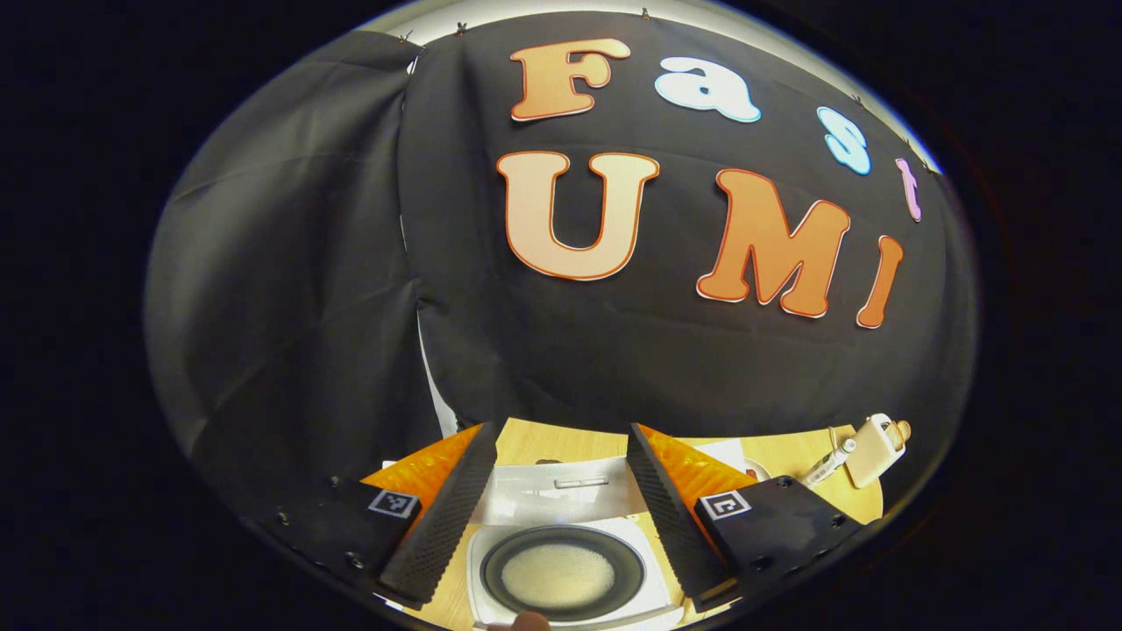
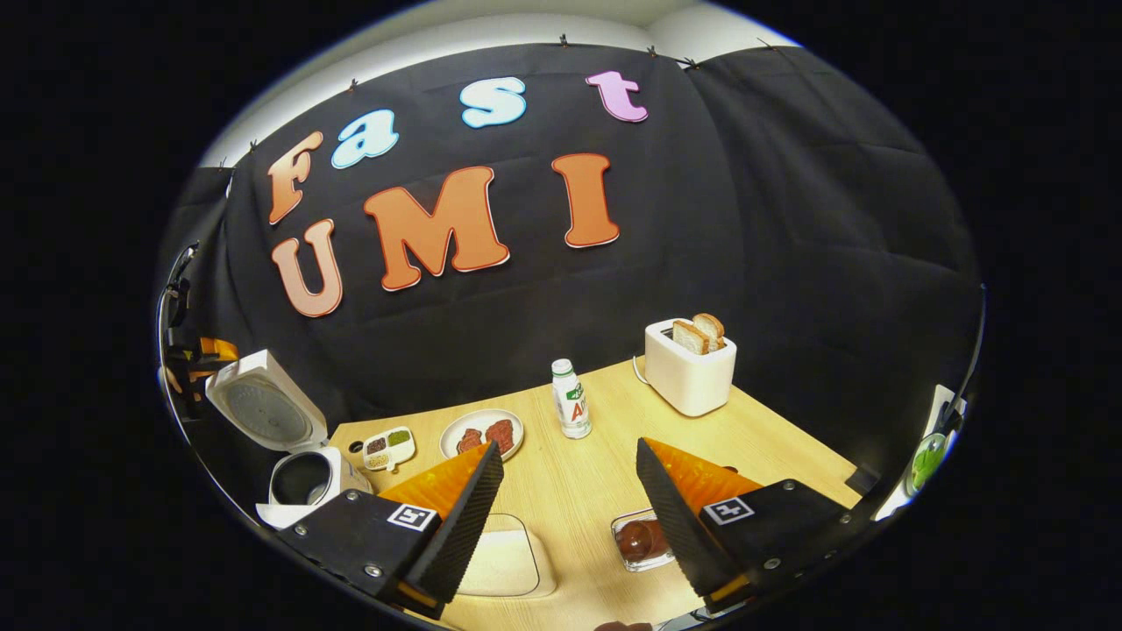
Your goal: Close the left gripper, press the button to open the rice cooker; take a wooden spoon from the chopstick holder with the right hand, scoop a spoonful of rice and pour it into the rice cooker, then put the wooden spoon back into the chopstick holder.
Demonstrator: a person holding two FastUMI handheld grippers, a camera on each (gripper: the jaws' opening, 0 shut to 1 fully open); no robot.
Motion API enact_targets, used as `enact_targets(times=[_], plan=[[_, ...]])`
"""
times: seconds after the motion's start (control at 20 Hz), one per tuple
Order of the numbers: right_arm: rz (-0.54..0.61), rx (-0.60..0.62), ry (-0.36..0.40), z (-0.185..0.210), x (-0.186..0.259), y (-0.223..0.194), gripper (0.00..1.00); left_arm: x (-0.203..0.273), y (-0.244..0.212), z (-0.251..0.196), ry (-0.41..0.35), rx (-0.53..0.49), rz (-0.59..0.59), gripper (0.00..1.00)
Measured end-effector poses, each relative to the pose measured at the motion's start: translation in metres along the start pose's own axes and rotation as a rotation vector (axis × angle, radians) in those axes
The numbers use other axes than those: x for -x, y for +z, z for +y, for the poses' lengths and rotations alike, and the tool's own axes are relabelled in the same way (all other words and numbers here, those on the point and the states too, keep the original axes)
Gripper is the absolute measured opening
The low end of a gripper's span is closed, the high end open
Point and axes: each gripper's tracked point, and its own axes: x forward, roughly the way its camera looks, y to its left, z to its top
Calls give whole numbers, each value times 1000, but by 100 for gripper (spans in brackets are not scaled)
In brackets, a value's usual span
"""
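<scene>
Lid up on the rice cooker at the bench's left edge, rice already in its pot below the released left tongs; right tongs released too, carrying nothing, so apparently near finished.
</scene>
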Motion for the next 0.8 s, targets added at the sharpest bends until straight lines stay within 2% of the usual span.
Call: enact_targets(times=[0.2,0.4,0.55,0.8], plan=[[18,-13,45,-5,-8,-2,95,33,-36,-6,14,16,3,100],[54,0,97,-9,-10,-9,95,60,-101,-15,21,53,58,100],[74,24,128,-12,-10,-14,95,64,-148,-20,22,119,103,100],[112,48,135,-27,-8,-29,95,63,-178,-18,49,92,109,100]])
